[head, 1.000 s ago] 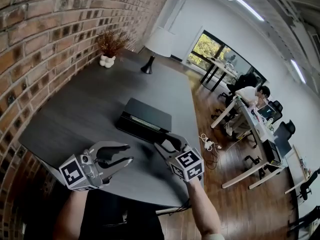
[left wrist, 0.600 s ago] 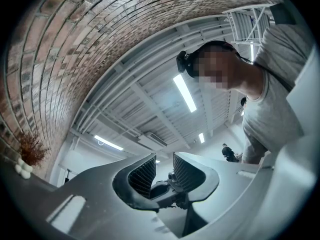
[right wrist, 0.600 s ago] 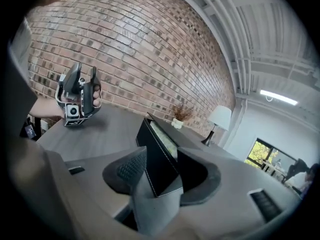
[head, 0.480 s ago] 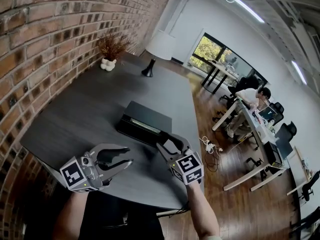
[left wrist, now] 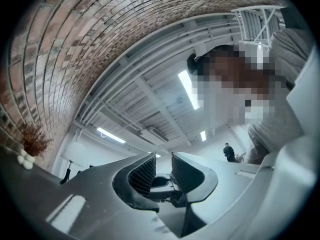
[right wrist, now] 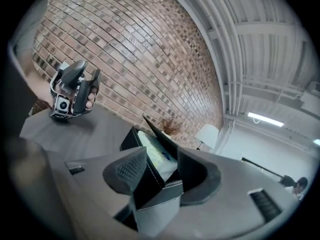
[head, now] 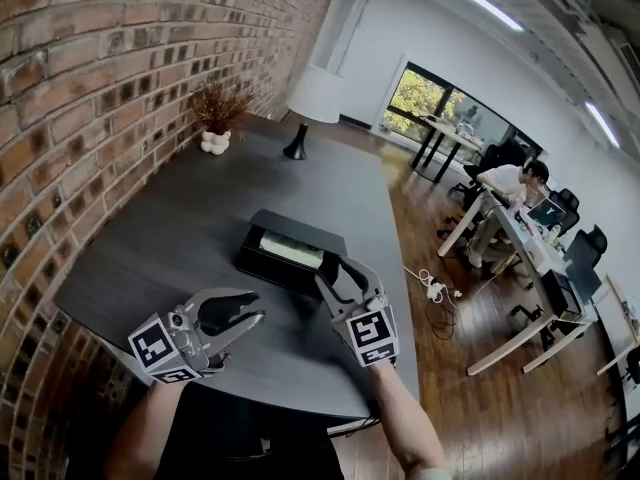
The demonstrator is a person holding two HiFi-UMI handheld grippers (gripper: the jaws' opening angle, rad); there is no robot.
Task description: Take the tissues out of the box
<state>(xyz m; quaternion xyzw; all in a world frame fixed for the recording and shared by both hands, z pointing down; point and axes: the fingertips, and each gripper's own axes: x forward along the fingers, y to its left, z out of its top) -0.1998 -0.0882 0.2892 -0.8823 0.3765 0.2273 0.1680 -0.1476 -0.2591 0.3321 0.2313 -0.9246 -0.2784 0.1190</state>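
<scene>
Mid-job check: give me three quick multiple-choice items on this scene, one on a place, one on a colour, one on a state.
1. Where is the tissue box?
A. on the dark table
B. on the floor
C. on a chair

2. What colour is the box?
A. white
B. black
C. red

3. What does the right gripper hold?
A. nothing
B. the lamp
C. the box's flap

Answers:
1 A: it rests on the table, just ahead of both grippers.
2 B: its walls are black around the pale tissues.
3 C: the right gripper view shows the black flap clamped between its jaws.
</scene>
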